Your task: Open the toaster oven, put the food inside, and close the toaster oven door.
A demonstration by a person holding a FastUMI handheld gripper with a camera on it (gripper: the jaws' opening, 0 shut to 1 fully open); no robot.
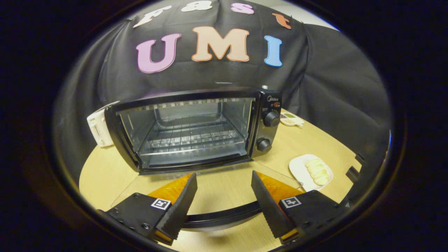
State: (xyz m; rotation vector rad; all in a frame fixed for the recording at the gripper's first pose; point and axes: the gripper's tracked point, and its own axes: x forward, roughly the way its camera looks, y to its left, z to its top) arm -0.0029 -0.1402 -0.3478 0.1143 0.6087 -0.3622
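Toaster oven (190, 129) is swung wide open – gripper (224, 196) fingers are spread apart over its door handle (220, 218), nothing held – food (316, 171) is left plated nearby

The toaster oven (196, 129) is standing open toward the counter's (105, 175) far edge, its cavity bare down to the wire rack (190, 136), leaving room to pass inside. Its glass door (217, 218) is lying flat across the counter under the claw (224, 185), whose fingers are standing apart, gripping nothing. To the right, the plate of food (311, 171) is sitting with open wood around it.
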